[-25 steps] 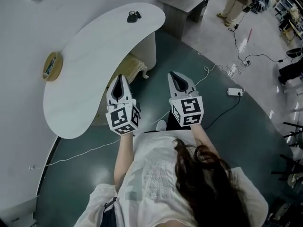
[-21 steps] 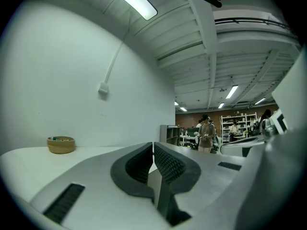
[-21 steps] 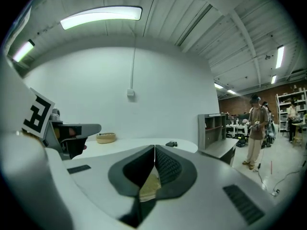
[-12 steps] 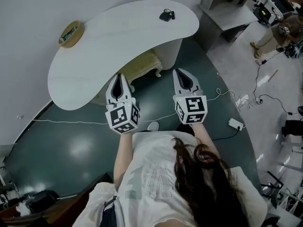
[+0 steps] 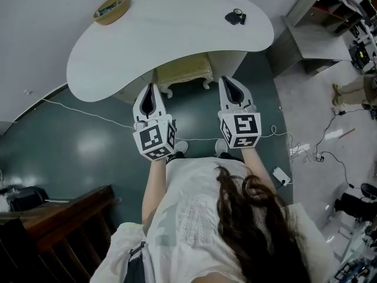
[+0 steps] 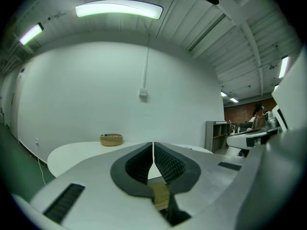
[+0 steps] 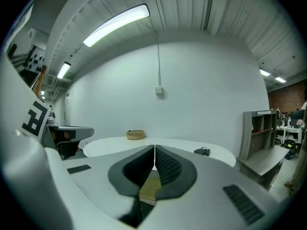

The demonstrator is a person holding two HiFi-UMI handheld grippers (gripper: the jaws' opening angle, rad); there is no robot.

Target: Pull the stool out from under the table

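Stool (image 5: 184,72) sits mostly tucked under the white bench (image 5: 147,40), its cream seat edge and legs showing. Left claw (image 5: 149,88) and right claw (image 5: 227,81) hover near it, both pinched together and empty (a basket (image 5: 111,9) sits at the bench's far edge).

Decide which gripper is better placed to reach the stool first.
Left, narrowly: the left gripper, shut, points closer to the stool; the right gripper, also shut, stands slightly farther off its side.
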